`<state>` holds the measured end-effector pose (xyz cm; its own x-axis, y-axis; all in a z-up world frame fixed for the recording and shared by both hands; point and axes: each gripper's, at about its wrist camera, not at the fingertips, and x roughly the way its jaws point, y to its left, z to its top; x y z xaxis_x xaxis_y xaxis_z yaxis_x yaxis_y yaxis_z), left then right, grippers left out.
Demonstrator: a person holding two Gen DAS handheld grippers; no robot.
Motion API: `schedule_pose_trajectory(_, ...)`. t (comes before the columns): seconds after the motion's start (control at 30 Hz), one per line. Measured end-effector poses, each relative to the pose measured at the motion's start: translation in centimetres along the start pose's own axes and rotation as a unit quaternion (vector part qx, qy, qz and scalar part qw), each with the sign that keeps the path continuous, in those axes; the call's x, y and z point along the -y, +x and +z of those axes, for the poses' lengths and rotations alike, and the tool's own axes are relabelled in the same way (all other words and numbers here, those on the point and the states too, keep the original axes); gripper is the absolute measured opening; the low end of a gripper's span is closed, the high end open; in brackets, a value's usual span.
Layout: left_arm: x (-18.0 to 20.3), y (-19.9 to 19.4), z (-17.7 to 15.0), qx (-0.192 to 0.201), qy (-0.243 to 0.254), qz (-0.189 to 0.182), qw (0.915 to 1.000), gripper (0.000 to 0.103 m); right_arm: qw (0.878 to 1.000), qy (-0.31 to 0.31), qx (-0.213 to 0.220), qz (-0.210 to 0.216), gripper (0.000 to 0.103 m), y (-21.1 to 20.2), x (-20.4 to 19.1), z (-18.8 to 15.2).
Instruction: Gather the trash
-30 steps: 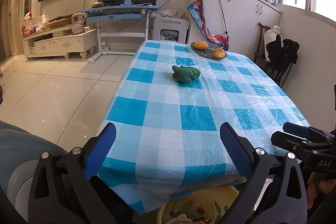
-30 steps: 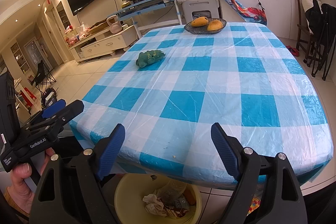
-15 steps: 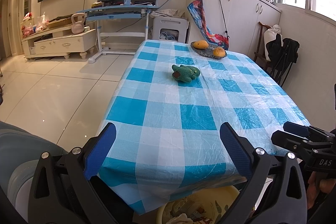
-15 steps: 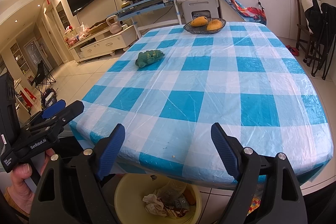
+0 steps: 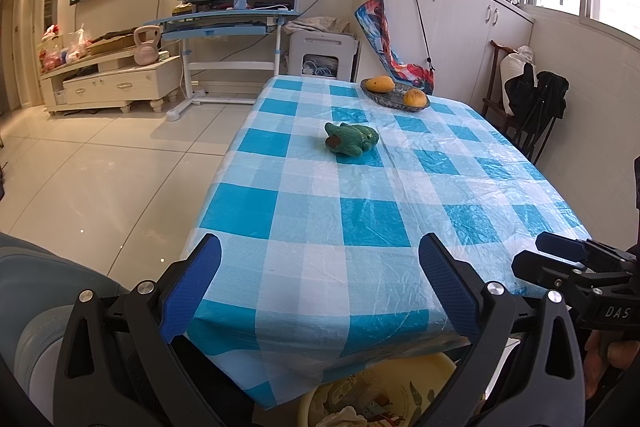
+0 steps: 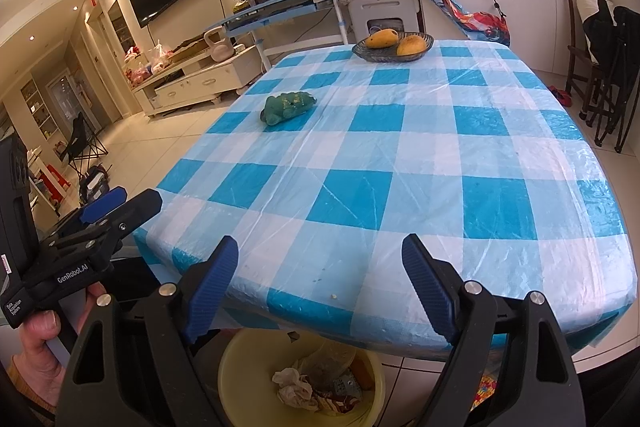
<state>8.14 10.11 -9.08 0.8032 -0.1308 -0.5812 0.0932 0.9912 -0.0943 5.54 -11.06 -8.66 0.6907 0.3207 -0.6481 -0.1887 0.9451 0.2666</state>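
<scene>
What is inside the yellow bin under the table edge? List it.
The yellow bin holds crumpled tissue, clear plastic wrap and printed wrappers. Its bottom is buried, and the tablecloth hides its far rim.

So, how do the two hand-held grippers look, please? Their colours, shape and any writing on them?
Both are alike: black angular frames with silver bolts and two long fingers faced with blue ribbed pads. The left hand-held gripper carries white lettering "GenRobot.AI" on its side, seen from the right wrist view. The right hand-held gripper shows white letters "DAS" in the left wrist view. No cables are visible.
</scene>
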Motion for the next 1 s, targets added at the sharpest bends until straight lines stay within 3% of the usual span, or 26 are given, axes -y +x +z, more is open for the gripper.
schedule_pose_trajectory(1.0,0.11,-0.01,0.12,0.0,0.001,-0.001,1.0,0.096,1.0,-0.004,-0.001,0.002,0.081,0.18,-0.23,-0.17)
